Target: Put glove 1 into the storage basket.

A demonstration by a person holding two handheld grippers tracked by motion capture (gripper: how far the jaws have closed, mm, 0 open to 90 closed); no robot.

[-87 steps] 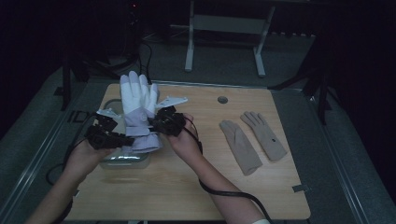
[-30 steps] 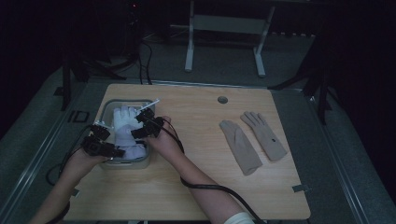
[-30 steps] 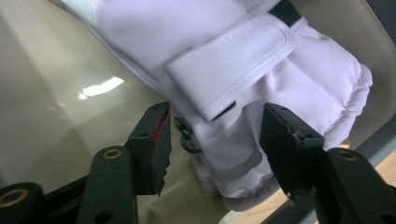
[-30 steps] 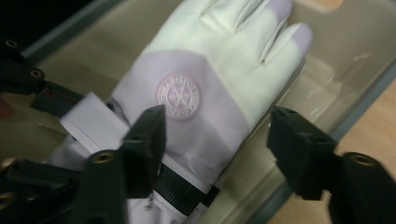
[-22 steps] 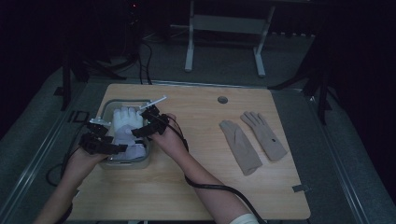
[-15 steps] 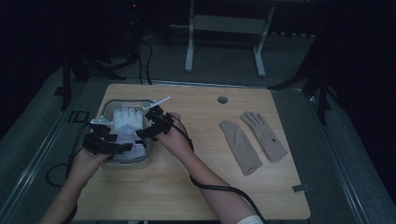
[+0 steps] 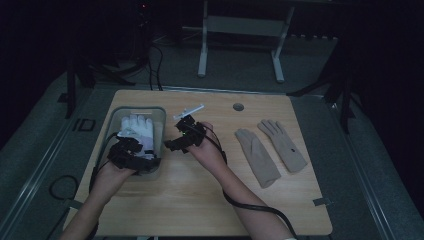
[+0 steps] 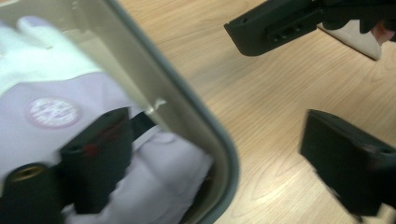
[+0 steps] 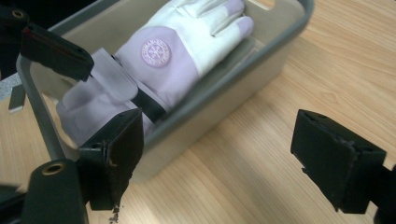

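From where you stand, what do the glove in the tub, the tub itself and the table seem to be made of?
Glove: soft fabric or leather-like, white fingers, lilac back, round badge; it creases like cloth. Tub: probably plastic, smooth grey rim, pale translucent-looking walls. Table: wood or wood-look laminate, matte, with visible grain lines.

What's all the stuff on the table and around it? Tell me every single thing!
Table: one, light wood, in the middle of the high view.
Bin: one, grey, on the table's left part.
White and lilac glove: one, lying inside the bin, round badge on its back.
Beige gloves: two, flat on the table's right part, side by side.
Round hole cover: one, grey, near the table's far edge.
Stand: one, grey metal, on the floor behind the table.
Left gripper: one, black, over the bin's near end, jaws open and empty.
Right gripper: one, black, just right of the bin, jaws open and empty.
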